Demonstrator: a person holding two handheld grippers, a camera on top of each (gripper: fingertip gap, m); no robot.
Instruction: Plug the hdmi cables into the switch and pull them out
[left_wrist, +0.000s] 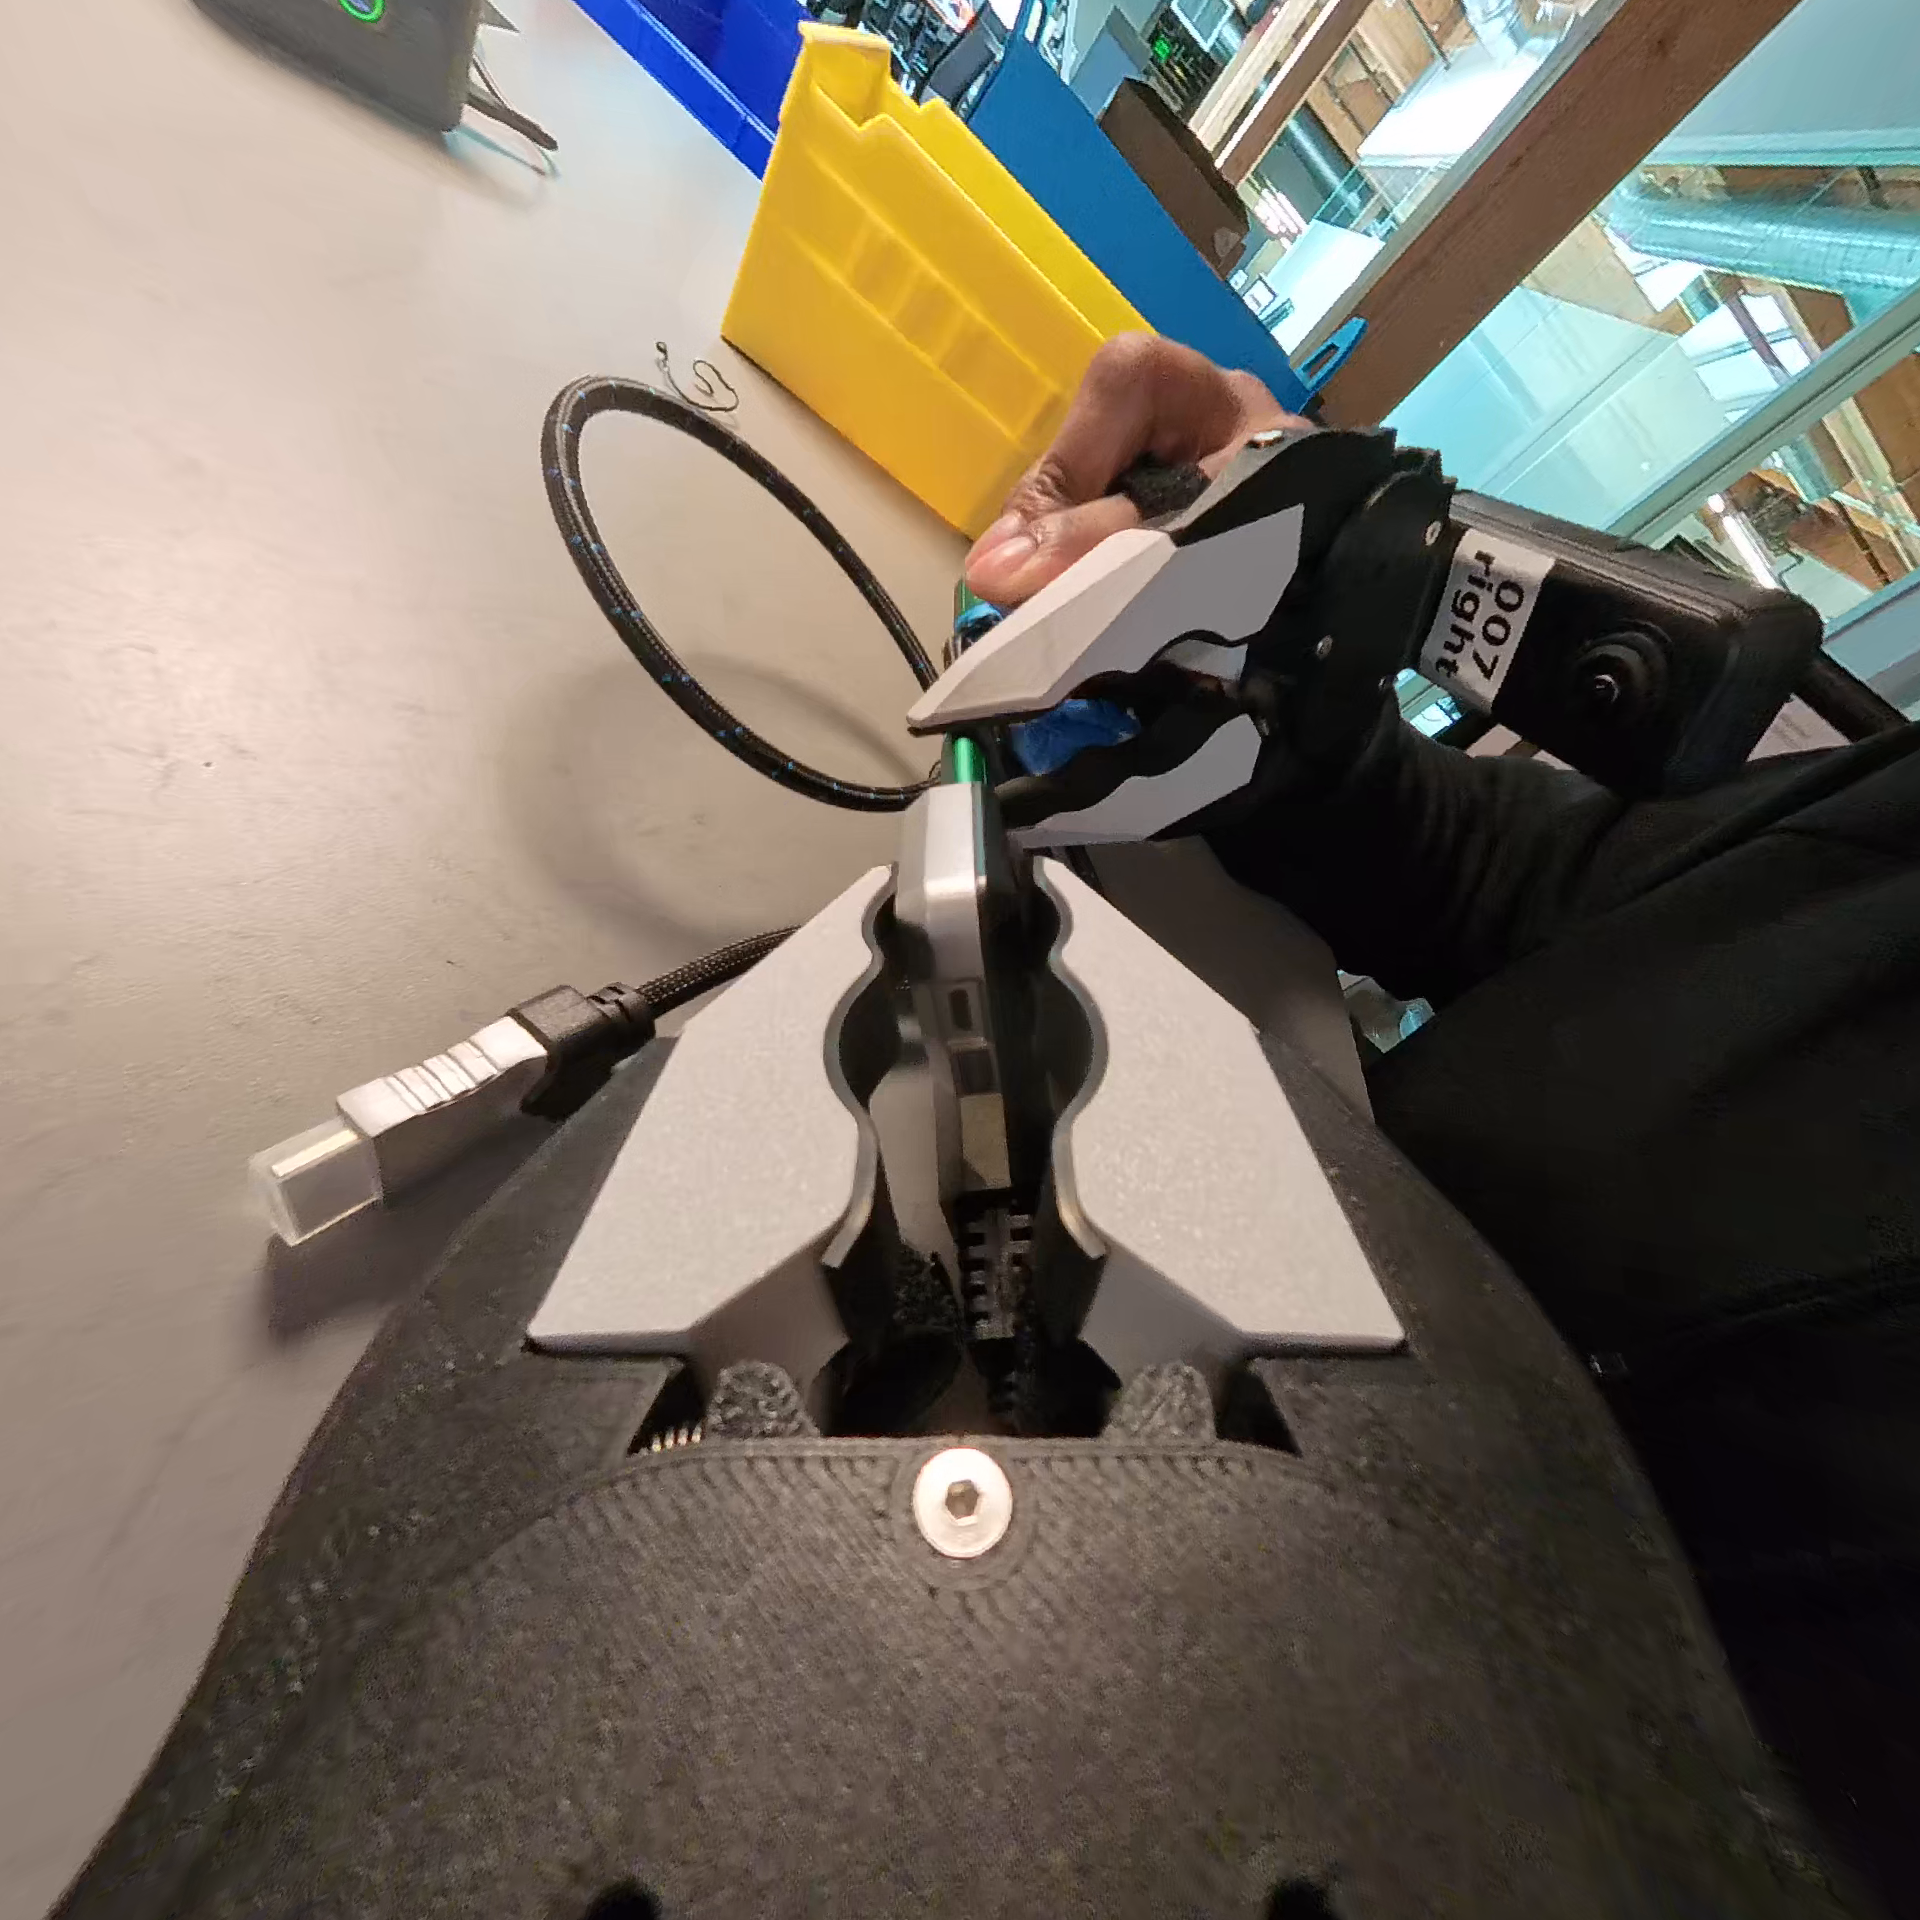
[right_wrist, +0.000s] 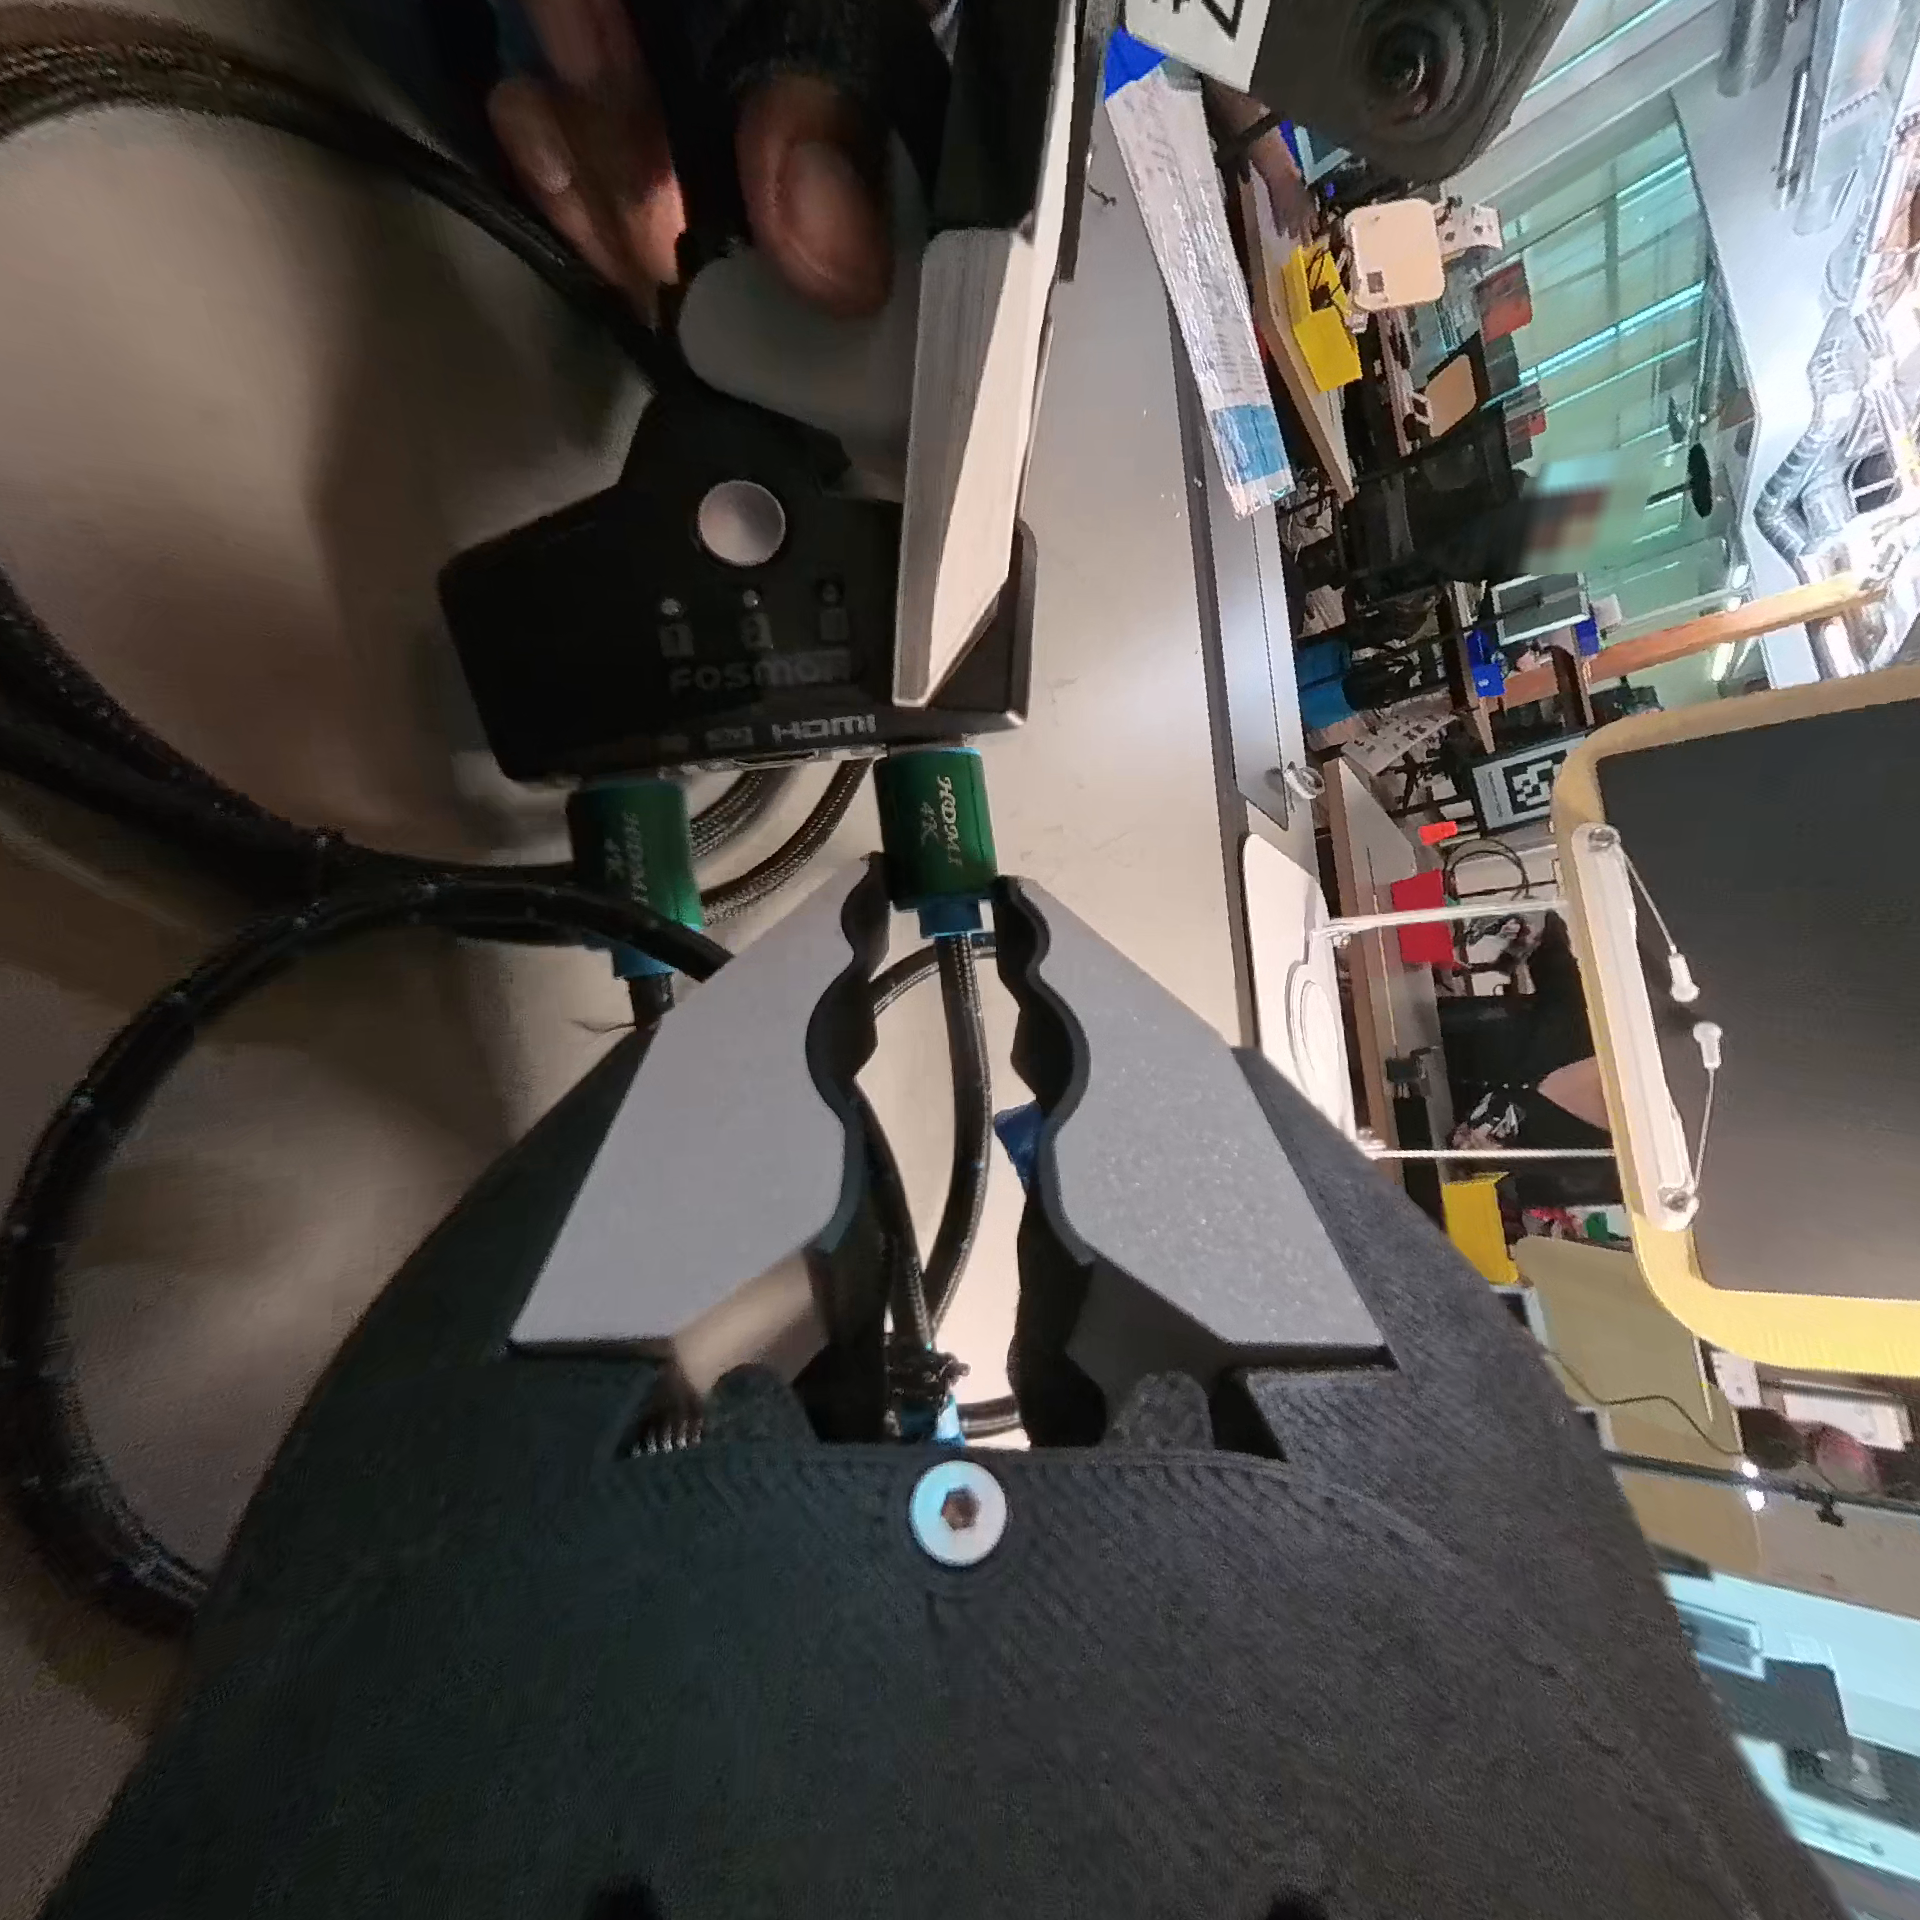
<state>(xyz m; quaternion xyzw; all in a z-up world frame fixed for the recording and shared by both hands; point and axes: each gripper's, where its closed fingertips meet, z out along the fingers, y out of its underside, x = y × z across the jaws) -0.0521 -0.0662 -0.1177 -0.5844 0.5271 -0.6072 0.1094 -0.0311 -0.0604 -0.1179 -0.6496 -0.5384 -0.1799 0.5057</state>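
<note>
switch (right_wrist: 727, 613), black with a round button, is held off the table (left_wrist: 260, 623). left gripper (left_wrist: 961, 894) jaws are clamped on its body, edge-on in the left wrist view. two green hdmi plugs counted in the right wrist view: left plug (right_wrist: 634, 852) and right plug (right_wrist: 935, 831), both seated in the switch's lower edge. right gripper (right_wrist: 930, 883) jaws sit apart, tips just either side of the right plug's rear end; contact cannot be told. its braided cable (right_wrist: 961, 1039) runs down between the fingers. a third connector, silver with a clear cap (left_wrist: 416, 1112), lies loose on the table beside the left gripper. a black cable loop (left_wrist: 623, 582) lies behind, then one yellow bin (left_wrist: 914, 312) and a blue bin (left_wrist: 707, 62). a hand (left_wrist: 1101, 457) and the right gripper's finger hide most of the plugs in the left wrist view. switch's far end blurred.
</note>
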